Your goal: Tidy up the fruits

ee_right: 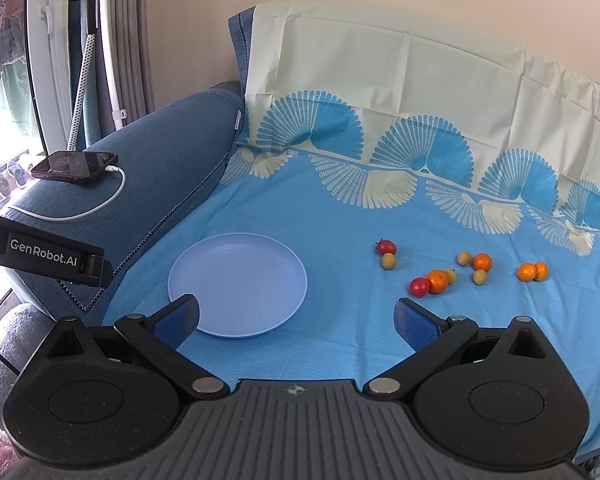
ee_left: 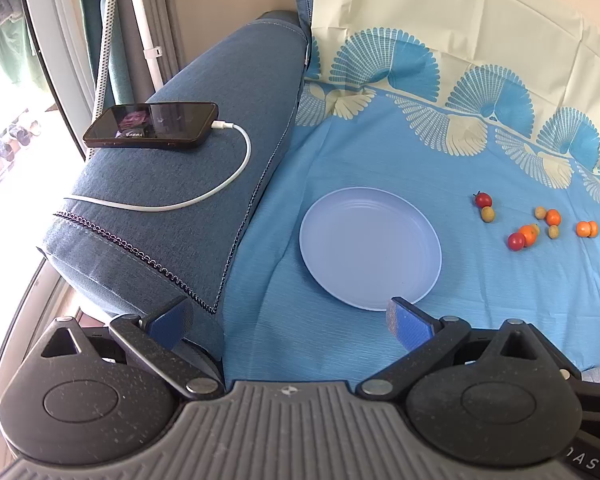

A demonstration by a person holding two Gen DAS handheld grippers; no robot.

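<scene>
A pale blue plate (ee_left: 370,248) (ee_right: 238,284) lies empty on the blue patterned cloth. To its right, small fruits are scattered: a red tomato (ee_right: 386,247) touching a tan fruit (ee_right: 388,261), another red tomato (ee_right: 419,287) beside an orange (ee_right: 437,281), one more orange (ee_right: 482,262), an orange pair (ee_right: 532,271), and several tan fruits. The same cluster (ee_left: 528,234) shows at the right of the left wrist view. My left gripper (ee_left: 290,318) is open near the plate's front edge. My right gripper (ee_right: 296,318) is open, its left finger over the plate's near rim. Neither holds anything.
A blue sofa armrest (ee_left: 188,184) rises left of the plate, with a phone (ee_left: 152,125) and its white charging cable (ee_left: 204,196) on top. The left gripper's body (ee_right: 44,256) crosses the left of the right wrist view. The cloth (ee_right: 380,80) drapes up the backrest.
</scene>
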